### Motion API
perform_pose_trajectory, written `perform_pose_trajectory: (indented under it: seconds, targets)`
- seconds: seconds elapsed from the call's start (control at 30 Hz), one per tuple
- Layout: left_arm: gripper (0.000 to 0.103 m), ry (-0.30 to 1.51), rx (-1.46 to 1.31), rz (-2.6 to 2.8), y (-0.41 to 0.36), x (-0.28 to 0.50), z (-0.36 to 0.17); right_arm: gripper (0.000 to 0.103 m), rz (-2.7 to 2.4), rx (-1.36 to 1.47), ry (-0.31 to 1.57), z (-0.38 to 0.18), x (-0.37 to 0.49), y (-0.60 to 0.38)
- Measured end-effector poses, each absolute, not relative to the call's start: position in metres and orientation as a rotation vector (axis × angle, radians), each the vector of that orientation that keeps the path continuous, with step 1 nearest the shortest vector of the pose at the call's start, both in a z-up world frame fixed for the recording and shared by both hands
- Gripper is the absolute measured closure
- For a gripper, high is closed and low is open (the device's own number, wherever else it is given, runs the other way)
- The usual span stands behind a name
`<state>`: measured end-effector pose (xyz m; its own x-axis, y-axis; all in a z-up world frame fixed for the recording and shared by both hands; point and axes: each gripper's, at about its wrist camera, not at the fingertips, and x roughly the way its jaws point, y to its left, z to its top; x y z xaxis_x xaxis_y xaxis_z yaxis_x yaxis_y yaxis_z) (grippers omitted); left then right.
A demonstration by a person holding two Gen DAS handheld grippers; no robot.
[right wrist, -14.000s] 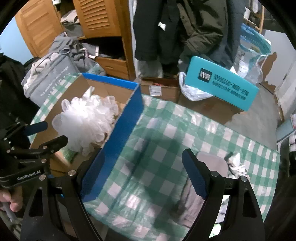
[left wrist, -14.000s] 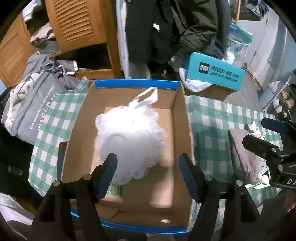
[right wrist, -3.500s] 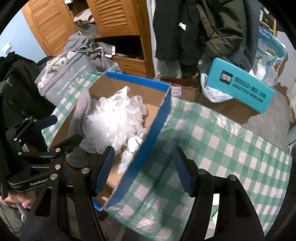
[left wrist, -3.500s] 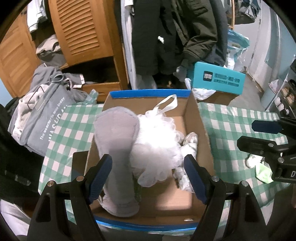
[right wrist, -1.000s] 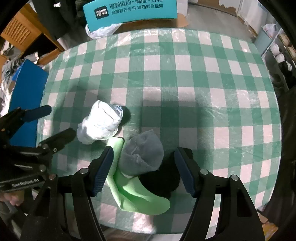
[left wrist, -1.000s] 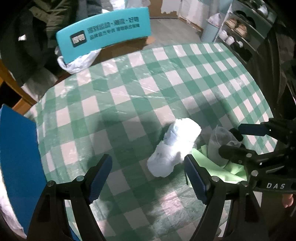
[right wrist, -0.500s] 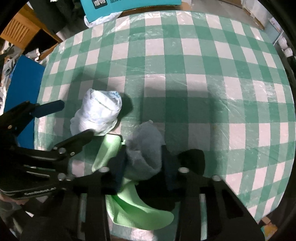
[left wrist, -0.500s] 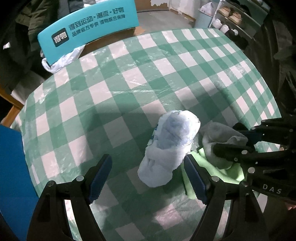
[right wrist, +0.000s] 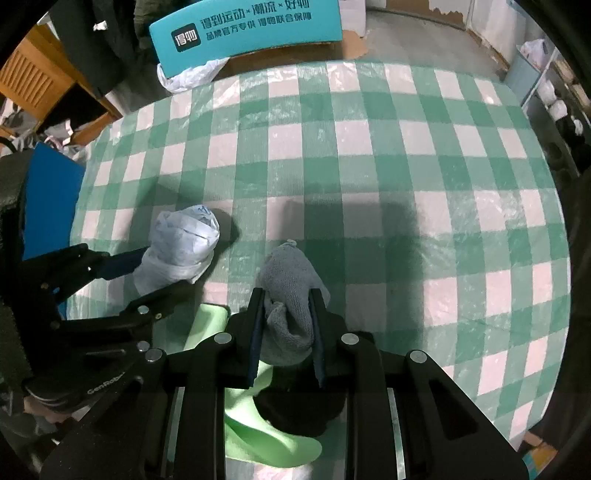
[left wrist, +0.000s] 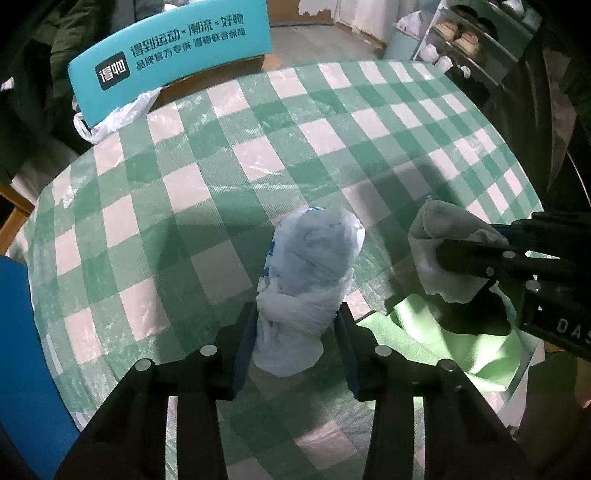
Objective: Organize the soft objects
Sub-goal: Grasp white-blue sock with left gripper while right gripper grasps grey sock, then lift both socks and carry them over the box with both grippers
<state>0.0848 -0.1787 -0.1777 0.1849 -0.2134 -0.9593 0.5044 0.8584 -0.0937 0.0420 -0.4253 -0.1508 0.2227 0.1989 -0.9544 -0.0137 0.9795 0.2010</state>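
My left gripper [left wrist: 295,343] is shut on a white-blue knotted plastic bundle [left wrist: 310,273], which rests on the green checked tablecloth [left wrist: 207,184]; the bundle also shows in the right wrist view [right wrist: 181,251]. My right gripper [right wrist: 286,332] is shut on a grey knitted sock [right wrist: 291,295]; the sock also shows in the left wrist view [left wrist: 443,251]. Under the sock lie a light green cloth [right wrist: 258,443] and a black soft item [right wrist: 295,410]. The blue wall of the cardboard box [left wrist: 26,362] is at the far left.
A teal carton [right wrist: 243,26] and a white plastic bag [right wrist: 188,77] stand beyond the table's far edge. A wooden cabinet [right wrist: 33,81] is at the back left. Shelves with shoes [left wrist: 458,33] stand at the right.
Both grippers closed: the left one onto the plastic bundle, the right one tighter on the grey sock. Both cameras have moved a little closer to the table.
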Motion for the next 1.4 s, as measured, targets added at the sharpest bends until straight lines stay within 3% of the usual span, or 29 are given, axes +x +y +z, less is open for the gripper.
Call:
perform_pose_trajectory:
  seconds: [1.4]
  targets:
    - [0.065, 1.036, 0.181, -0.343, -0.084, 0.042, -0.049, 0.082, 0.247, 0.023, 1.076, -0.032, 0.027, -0.358]
